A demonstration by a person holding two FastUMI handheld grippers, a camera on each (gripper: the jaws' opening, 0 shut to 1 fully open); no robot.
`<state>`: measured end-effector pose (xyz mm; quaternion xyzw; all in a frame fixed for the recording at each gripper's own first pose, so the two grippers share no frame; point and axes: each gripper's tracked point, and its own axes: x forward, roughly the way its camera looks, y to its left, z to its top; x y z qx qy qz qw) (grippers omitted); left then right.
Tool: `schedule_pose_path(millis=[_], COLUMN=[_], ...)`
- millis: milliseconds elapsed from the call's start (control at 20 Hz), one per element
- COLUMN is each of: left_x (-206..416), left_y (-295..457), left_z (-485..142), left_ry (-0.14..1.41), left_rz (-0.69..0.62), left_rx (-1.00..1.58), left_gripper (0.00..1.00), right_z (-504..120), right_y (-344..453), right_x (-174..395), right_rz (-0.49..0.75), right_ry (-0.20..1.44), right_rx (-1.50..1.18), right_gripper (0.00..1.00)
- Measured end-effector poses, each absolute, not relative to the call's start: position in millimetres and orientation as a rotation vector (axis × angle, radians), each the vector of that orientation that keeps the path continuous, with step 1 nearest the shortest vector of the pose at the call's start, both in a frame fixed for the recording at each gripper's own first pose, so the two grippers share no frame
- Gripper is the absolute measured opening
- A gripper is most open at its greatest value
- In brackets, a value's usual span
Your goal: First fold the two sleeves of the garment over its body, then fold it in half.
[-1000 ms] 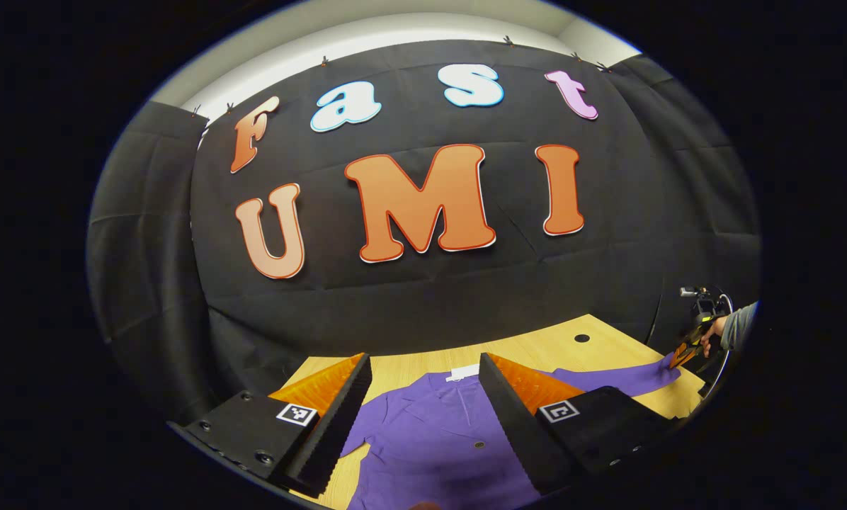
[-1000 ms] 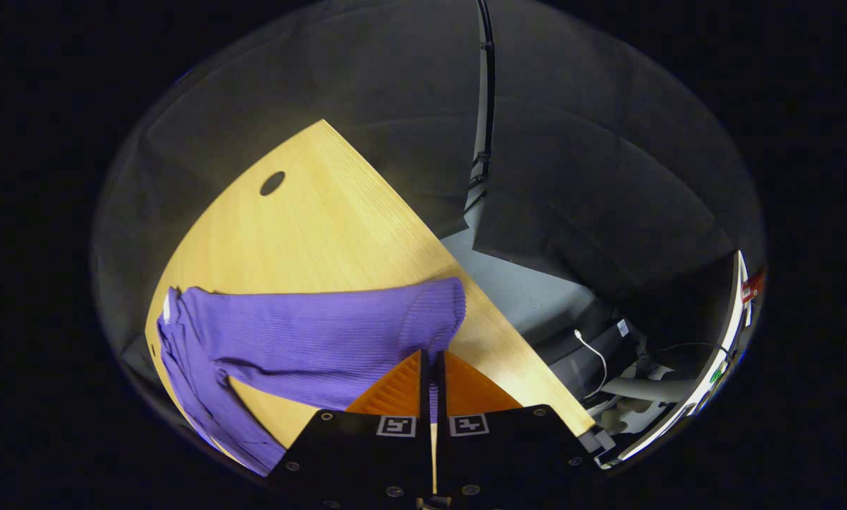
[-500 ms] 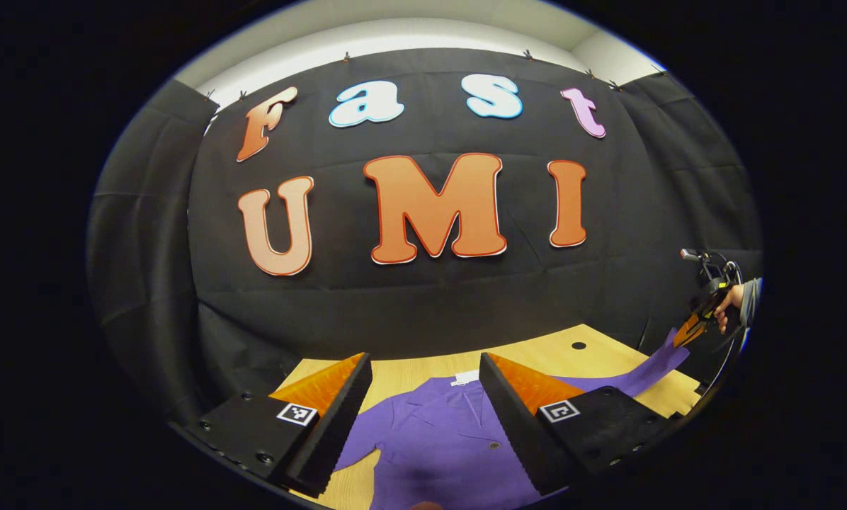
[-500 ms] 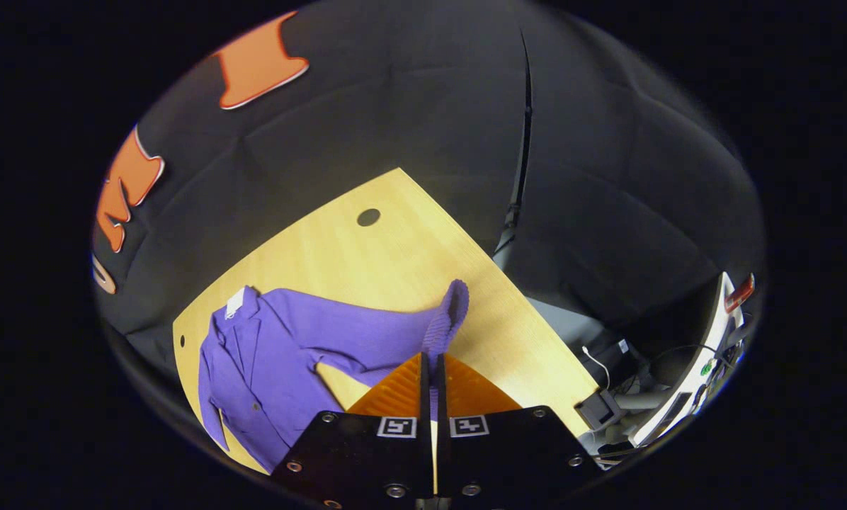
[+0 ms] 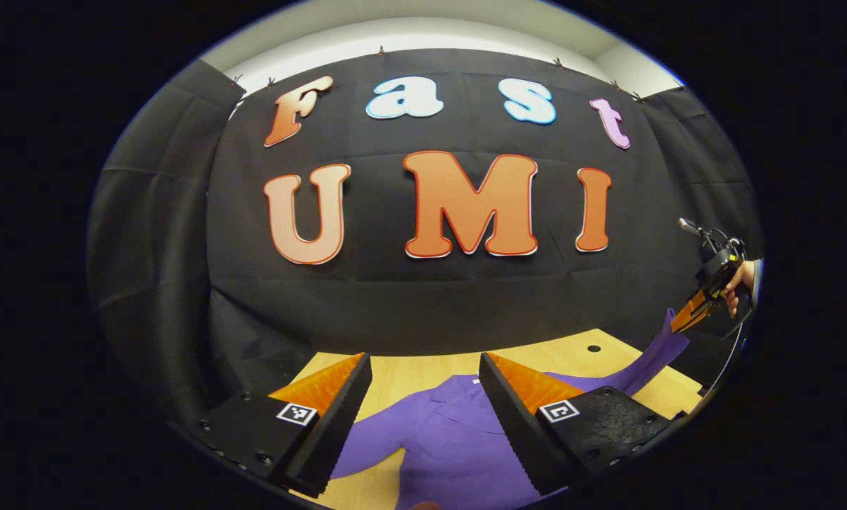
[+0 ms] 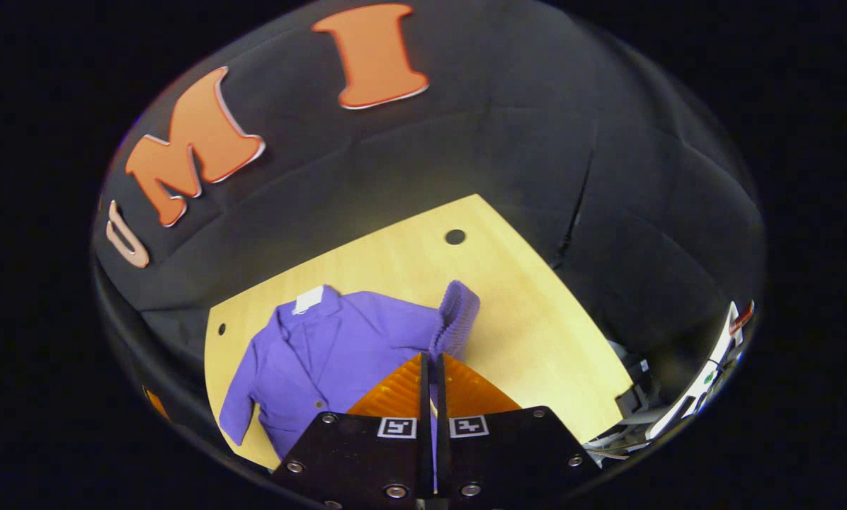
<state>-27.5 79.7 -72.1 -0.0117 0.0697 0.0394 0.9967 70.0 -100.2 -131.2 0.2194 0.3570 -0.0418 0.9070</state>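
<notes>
My right gripper (image 6: 431, 365) is clenched on the cuff (image 6: 457, 317) of the purple garment's (image 6: 338, 350) sleeve, both fingers pressed flat together with the ribbed fabric standing up just beyond their tips. From the left gripper view I can see that gripper (image 5: 687, 316) raised above the right edge of the tabletop (image 5: 423, 368), a hand (image 5: 737, 283) behind it, and the sleeve (image 5: 646, 358) drawn up from the wood in a slanting line to the shoulder. The garment itself lies face up on the tabletop (image 6: 523, 297), collar toward the far edge where the booth wall stands, body toward the left side, its other sleeve flat beside the left edge. My left gripper (image 5: 423, 379) hangs released, fingers spread wide, above the chest and touching nothing I can make out. The step in hand, as I judge it, is the first sleeve fold. To do it well I should carry the cuff across toward the garment's middle in a low arc, keeping light tension so the sleeve creases at the shoulder seam instead of bunching, and take care not to drag the body toward the right edge. I would lower my open claw onto the chest near that shoulder to pin it if it starts to slide. I should let go only once the cuff lies flat on the body, straight and inside the outline.
</notes>
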Motion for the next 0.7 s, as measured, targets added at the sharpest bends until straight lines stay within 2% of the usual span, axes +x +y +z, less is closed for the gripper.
schedule_pose_path(millis=[200,450,650,700], left_x=[-37.2,-49.4,-53.1,-53.8], left_y=[122.4,166.8,186.6,188.7], left_z=[-82.3,-92.2,-108.0,-109.4], left_ry=[0.154,0.174,0.214,0.221], left_rz=[0.143,0.226,0.283,0.29], left_rx=[-0.036,-0.045,-0.01,-0.013], left_gripper=[0.98,0.98,0.98,0.98], right_z=[-114.5,-152.9,-166.9,-176.8], right_y=[-44.5,-33.6,-8.6,-7.6], right_x=[93.8,102.8,107.5,106.2], right_rz=[-0.005,-0.041,0.025,0.028], right_ry=[0.723,0.795,0.803,0.822], right_rx=[0.373,0.291,0.305,0.277], right_gripper=[0.01,0.03,0.15,0.27])
